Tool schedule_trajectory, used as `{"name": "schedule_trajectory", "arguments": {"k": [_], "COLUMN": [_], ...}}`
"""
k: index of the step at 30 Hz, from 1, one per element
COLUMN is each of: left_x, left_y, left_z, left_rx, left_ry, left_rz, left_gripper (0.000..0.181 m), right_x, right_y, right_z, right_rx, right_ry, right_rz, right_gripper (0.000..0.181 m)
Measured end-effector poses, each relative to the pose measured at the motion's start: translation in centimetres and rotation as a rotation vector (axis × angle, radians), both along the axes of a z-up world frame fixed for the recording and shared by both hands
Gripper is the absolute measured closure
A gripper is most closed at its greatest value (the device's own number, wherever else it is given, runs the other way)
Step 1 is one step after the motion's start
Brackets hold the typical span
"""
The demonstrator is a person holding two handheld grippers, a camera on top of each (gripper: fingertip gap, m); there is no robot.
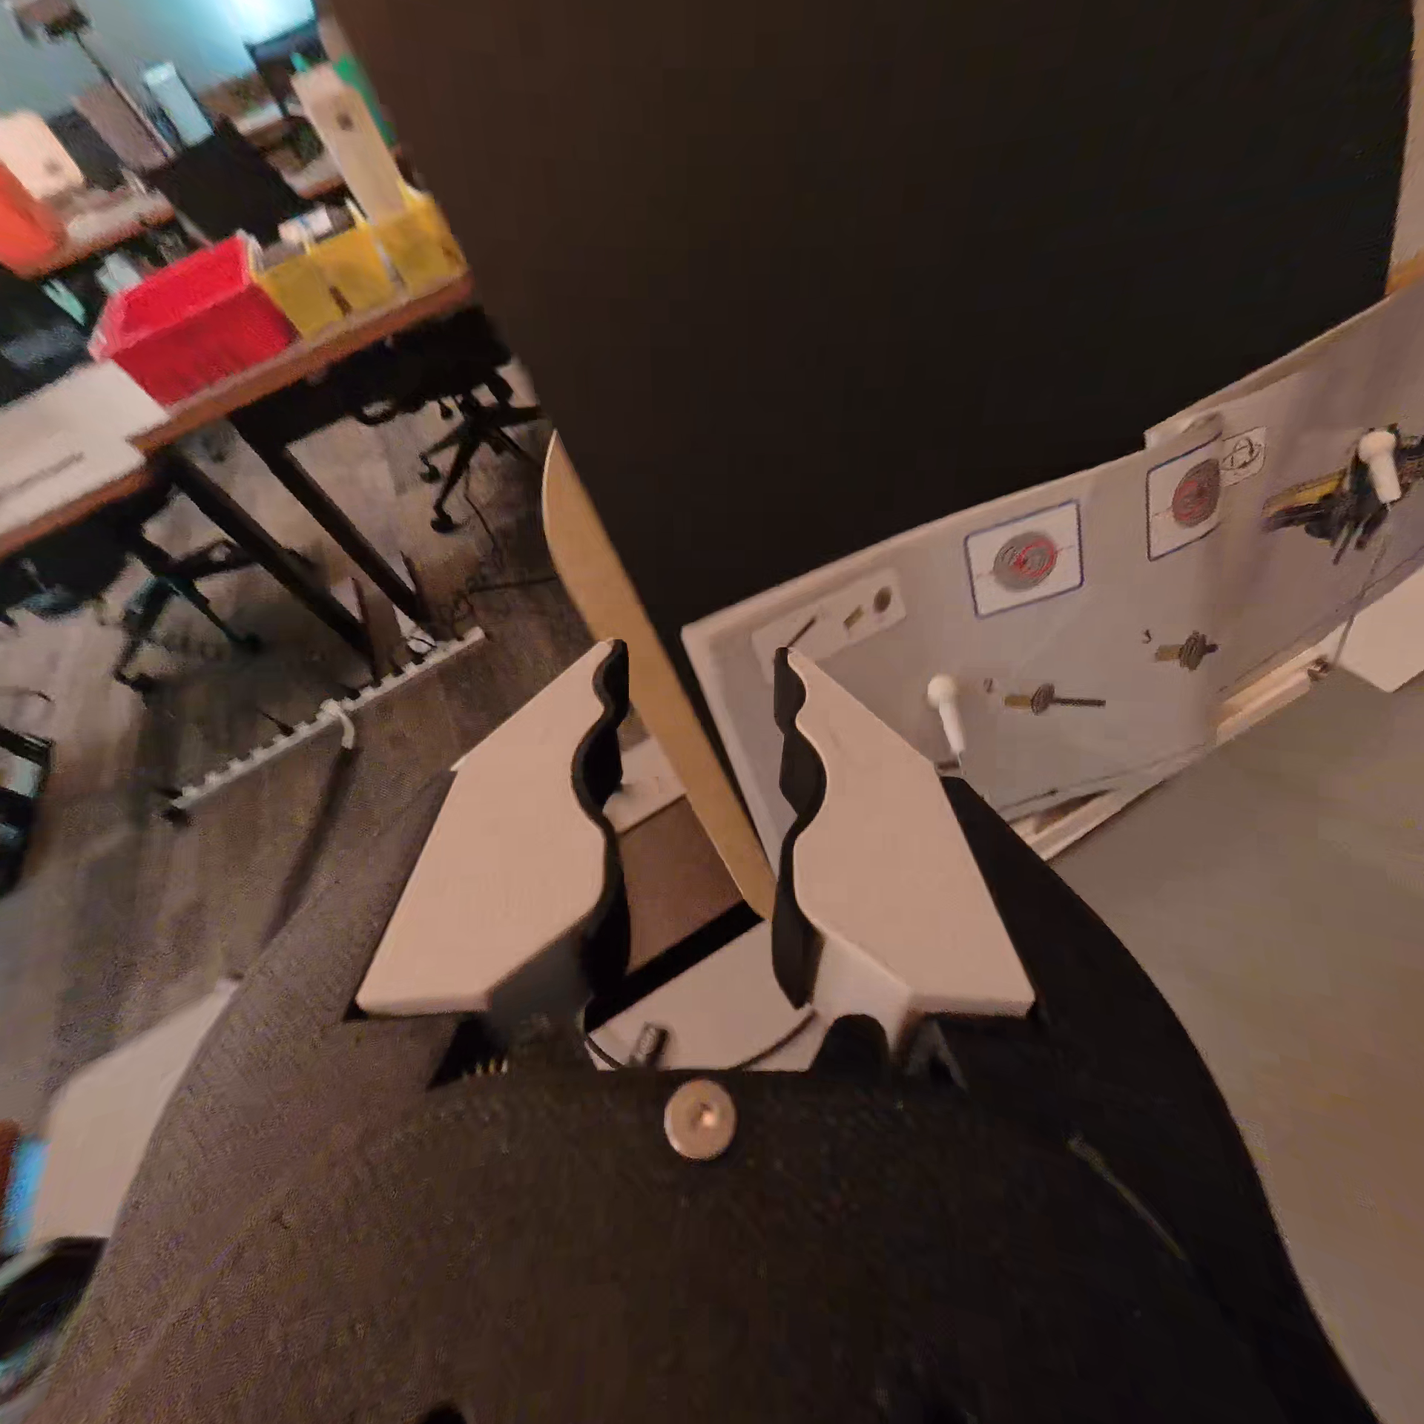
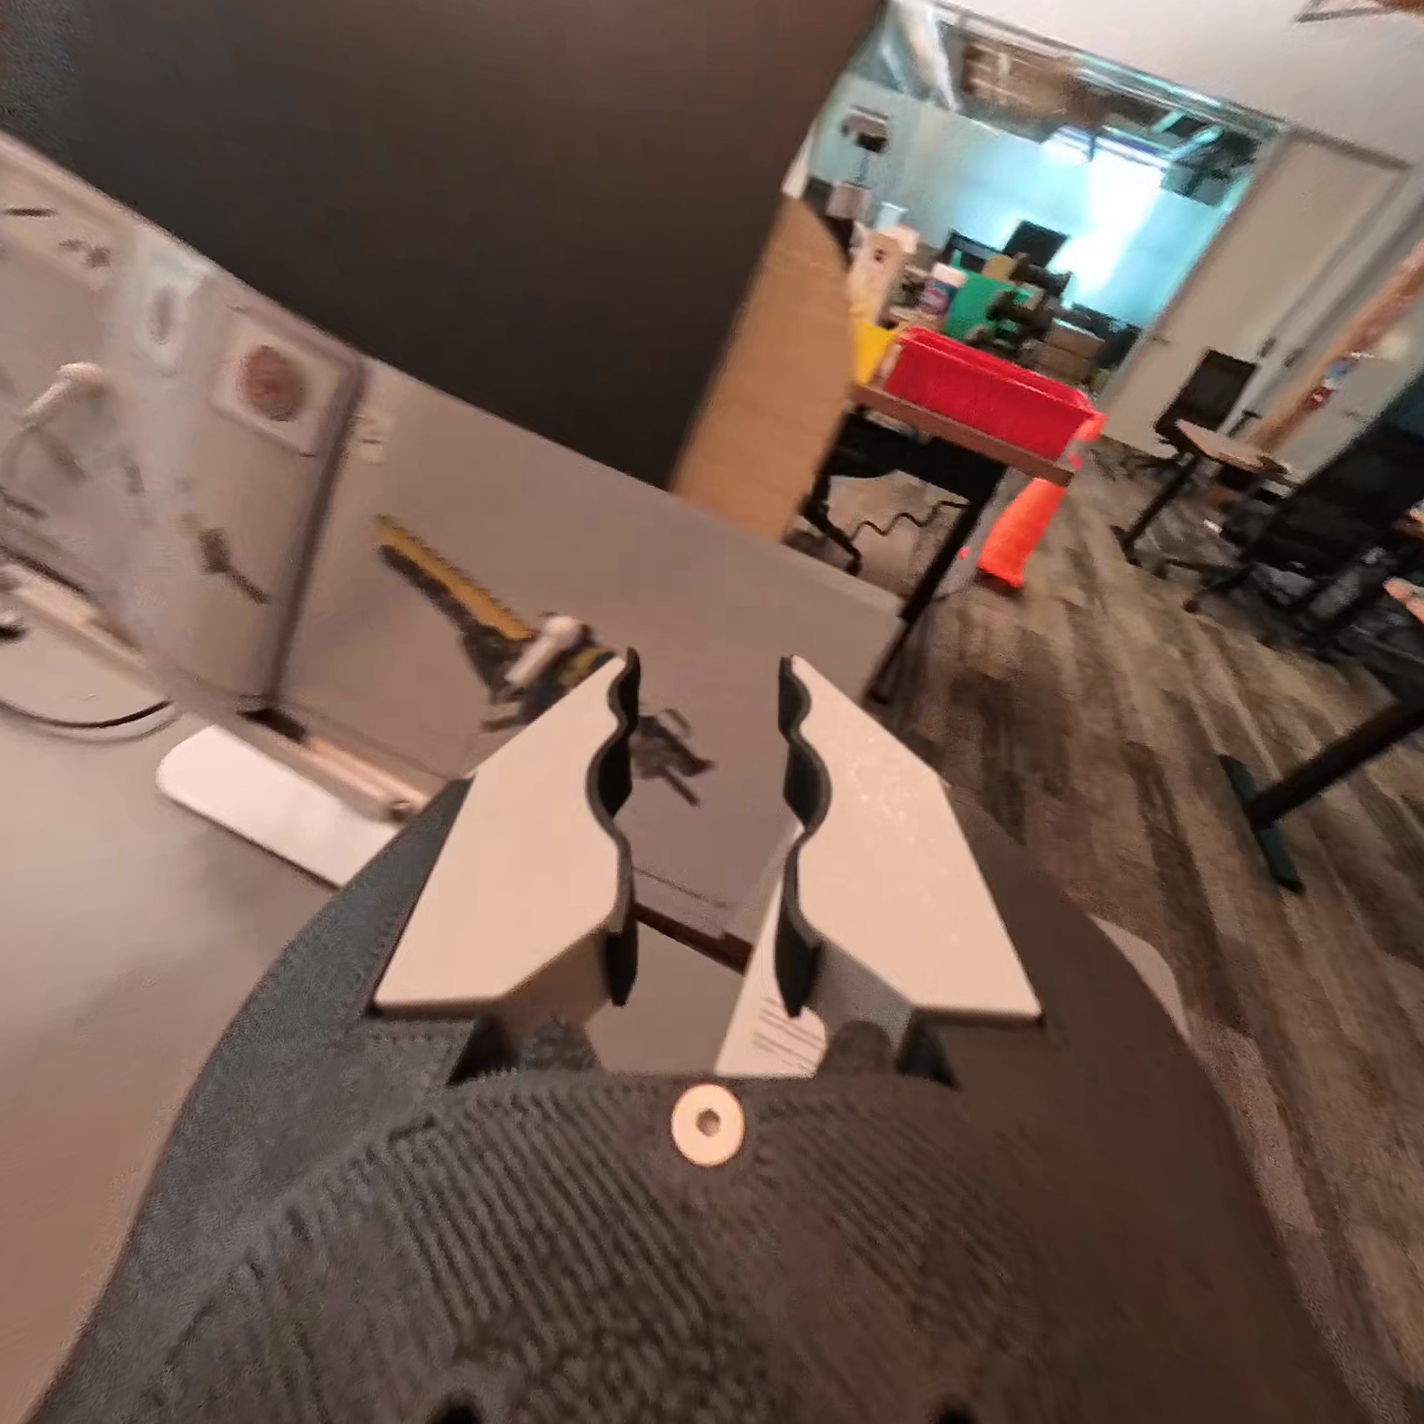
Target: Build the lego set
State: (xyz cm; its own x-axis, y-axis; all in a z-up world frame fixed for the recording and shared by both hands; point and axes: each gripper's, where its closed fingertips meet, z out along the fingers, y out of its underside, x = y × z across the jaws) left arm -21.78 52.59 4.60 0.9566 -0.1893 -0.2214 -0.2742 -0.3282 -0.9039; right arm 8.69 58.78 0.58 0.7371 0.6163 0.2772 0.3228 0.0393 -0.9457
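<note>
Left gripper (image 1: 701, 663): two white, flat-faced fingers (image 1: 508, 871) with black wavy-edged inner pads, mounted on a coarse black ribbed body with one silver bolt. Jaws stand apart with a clear gap; nothing is held between them. Right gripper (image 2: 709, 670): same build, jaws likewise parted and empty.

The lego model (image 1: 1333, 493), a dark and yellow assembly, appears far right in the left wrist view, well apart from that gripper, against a white upright instruction board (image 1: 1079, 616) bearing printed diagrams. In the right wrist view the lego model (image 2: 493, 616), a long yellow-and-black toothed piece with dark parts, lies just beyond the left fingertip, near but not touching; the picture is blurred and finer detail cannot be told.

Both views show a smooth grey tabletop (image 2: 115, 848) and a matte black panel (image 1: 848, 308) with a pale wooden edge. Only the left view shows yellow bins (image 1: 362, 262) beside the red bin (image 1: 193, 324). Only the right view shows an orange cone (image 2: 1017, 532) on the patterned carpet.
</note>
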Motion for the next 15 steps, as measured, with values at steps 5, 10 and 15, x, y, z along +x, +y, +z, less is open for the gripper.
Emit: {"name": "schedule_trajectory", "arguments": {"k": [5,10,15], "left_x": [-0.8,0.2,0.9], "left_y": [-1.7,-1.2,-0.8], "left_z": [-4.1,-7.1,-7.9], "left_rx": [-0.076,-0.153,-0.136], "left_ry": [-0.221,-0.286,-0.228], "left_rz": [-0.023,-0.048,-0.047], "left_gripper": [0.139,0.123,0.121], "right_x": [2.8,1.0,1.8], "right_y": [2.8,2.3,3.1], "right_z": [-2.9,-4.7,-4.8], "right_rx": [-0.185,-0.370,-0.449], "right_ry": [0.049,0.149,0.188], "right_rz": [-0.015,0.173,0.168], "right_gripper": [0.131,0.115,0.152]}}
